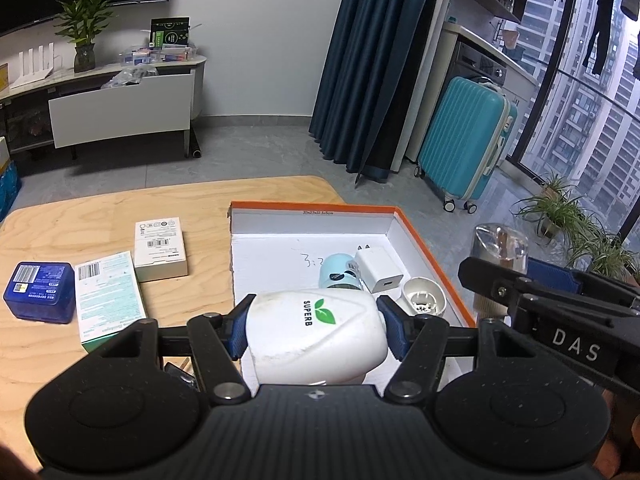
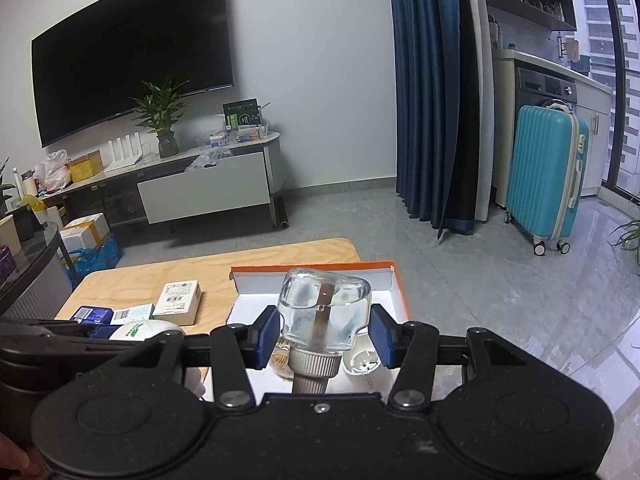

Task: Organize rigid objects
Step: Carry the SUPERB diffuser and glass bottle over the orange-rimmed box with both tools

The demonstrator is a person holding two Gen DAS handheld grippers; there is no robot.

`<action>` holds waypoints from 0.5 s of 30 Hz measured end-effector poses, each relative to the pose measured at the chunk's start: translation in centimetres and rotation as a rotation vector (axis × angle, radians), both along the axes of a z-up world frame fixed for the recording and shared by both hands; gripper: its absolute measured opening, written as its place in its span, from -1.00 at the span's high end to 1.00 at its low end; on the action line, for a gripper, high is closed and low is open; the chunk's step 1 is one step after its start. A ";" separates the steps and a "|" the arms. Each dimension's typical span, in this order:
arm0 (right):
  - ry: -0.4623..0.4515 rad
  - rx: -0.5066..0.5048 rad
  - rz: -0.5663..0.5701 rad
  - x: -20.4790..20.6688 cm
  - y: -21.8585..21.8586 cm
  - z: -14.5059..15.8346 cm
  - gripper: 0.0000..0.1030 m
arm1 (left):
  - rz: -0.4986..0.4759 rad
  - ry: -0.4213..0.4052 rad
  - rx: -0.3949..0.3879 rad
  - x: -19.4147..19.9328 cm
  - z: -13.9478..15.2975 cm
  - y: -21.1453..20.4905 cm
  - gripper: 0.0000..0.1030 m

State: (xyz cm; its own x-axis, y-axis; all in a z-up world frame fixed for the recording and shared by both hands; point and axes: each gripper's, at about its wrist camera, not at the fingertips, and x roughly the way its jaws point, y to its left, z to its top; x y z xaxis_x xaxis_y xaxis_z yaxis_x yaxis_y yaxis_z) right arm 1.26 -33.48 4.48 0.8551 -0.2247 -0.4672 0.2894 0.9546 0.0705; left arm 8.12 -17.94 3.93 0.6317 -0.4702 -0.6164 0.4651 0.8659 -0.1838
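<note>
The left gripper [image 1: 316, 326] pinches a white bottle [image 1: 316, 332] across its body, holding it over the near end of the orange-rimmed box [image 1: 432, 256] — likely to set it beside the charger [image 1: 378, 270] already inside. The right gripper [image 2: 324, 336] carries a glass bottle [image 2: 322, 312] above the same box; its pads sit beside the glass, though whether they press it I cannot tell.
</note>
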 end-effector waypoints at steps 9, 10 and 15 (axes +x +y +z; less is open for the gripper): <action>-0.004 -0.004 -0.001 0.2 -0.2 0.2 -0.15 | -0.004 -0.004 0.007 -0.1 0.1 -0.8 -0.25; -0.003 -0.004 -0.001 0.2 -0.3 0.2 -0.15 | -0.004 -0.001 0.006 -0.1 0.0 -0.8 -0.25; -0.005 -0.003 -0.002 0.2 -0.3 0.2 -0.15 | -0.003 -0.002 0.013 -0.1 0.0 -1.0 -0.25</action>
